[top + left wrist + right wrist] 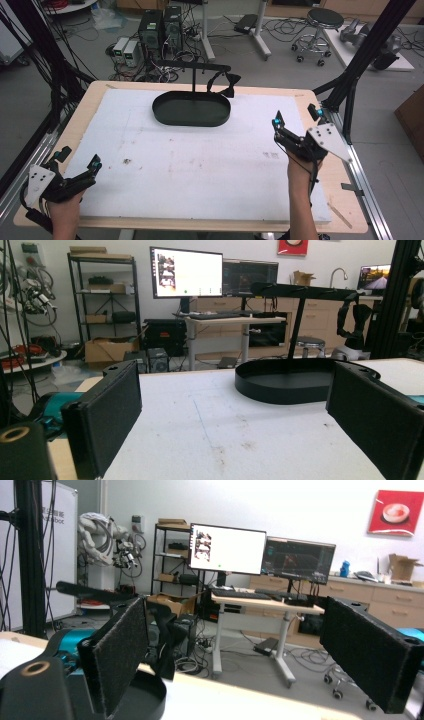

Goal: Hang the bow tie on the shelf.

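The bow tie (229, 85) hangs from the right end of the stand's (194, 67) crossbar, at the far side of the table, dangling just above the far right rim of the black tray (165, 118) that forms the stand's base. In the left gripper view it shows as a dark bow on a strap loop under the bar's right end (354, 320). Nothing lies in the tray as far as the high view shows.

Both grippers are well apart from it. The left gripper (94, 163) sits at the near left corner of the white mat (200, 170), low over the surface, aimed far and right toward the tray; its jaws stand wide with nothing between them, and its own view looks across bare mat to the tray (285, 385). The right gripper (276, 123) is held up over the right part of the mat, nearer the stand than the left one but still clear of it; its jaws are wide too and hold nothing. Its view looks past the table edge into the room, with the tray's rim (150, 695) at the lower left.

By my reading, the work has not begun: the bow tie is untouched on the bar. The whole of it remains, namely reaching in, gripping the tie or its strap, and lifting it off.
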Available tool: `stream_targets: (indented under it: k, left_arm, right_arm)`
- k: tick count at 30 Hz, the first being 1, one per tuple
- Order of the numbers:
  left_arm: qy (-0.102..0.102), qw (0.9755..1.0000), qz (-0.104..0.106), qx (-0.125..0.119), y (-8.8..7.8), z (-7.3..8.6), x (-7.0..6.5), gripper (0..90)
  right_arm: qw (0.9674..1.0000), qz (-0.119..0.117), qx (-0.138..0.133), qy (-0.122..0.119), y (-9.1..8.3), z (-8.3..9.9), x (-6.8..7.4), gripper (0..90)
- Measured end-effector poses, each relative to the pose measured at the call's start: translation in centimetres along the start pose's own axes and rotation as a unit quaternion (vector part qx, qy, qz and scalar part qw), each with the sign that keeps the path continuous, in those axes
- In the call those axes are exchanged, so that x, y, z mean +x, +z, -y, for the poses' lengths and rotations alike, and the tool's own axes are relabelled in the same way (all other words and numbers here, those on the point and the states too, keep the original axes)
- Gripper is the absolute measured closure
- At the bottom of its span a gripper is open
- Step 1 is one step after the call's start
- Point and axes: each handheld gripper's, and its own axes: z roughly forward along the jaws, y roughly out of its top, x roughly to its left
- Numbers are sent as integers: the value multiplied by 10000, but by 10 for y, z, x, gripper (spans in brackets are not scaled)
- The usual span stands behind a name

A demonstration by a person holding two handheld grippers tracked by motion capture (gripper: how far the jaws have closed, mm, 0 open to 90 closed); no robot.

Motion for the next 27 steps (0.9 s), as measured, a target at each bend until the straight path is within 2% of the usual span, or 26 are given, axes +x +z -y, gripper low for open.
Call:
stream_targets:
  k: [3,11,20,22,27]
  left_arm:
    - [47,10000,8,0,-1,-1,-1,81]
    - [75,10000,-12,18,-1,-1,-1,81]
    - [77,9999,-10,67,-1,0,1,81]
    - [86,9999,-9,60,0,0,1,81]
    - [147,9999,-21,42,1,0,-1,81]
  right_arm:
    - [10000,-46,37,67,-15,13,-6,115]
    - [9994,50,203,285,-48,43,-19,115]
    - [9981,-123,452,394,-69,78,-25,115]
    - [9980,-155,522,336,-71,81,-28,114]
    - [9977,-163,550,366,-77,87,-32,114]
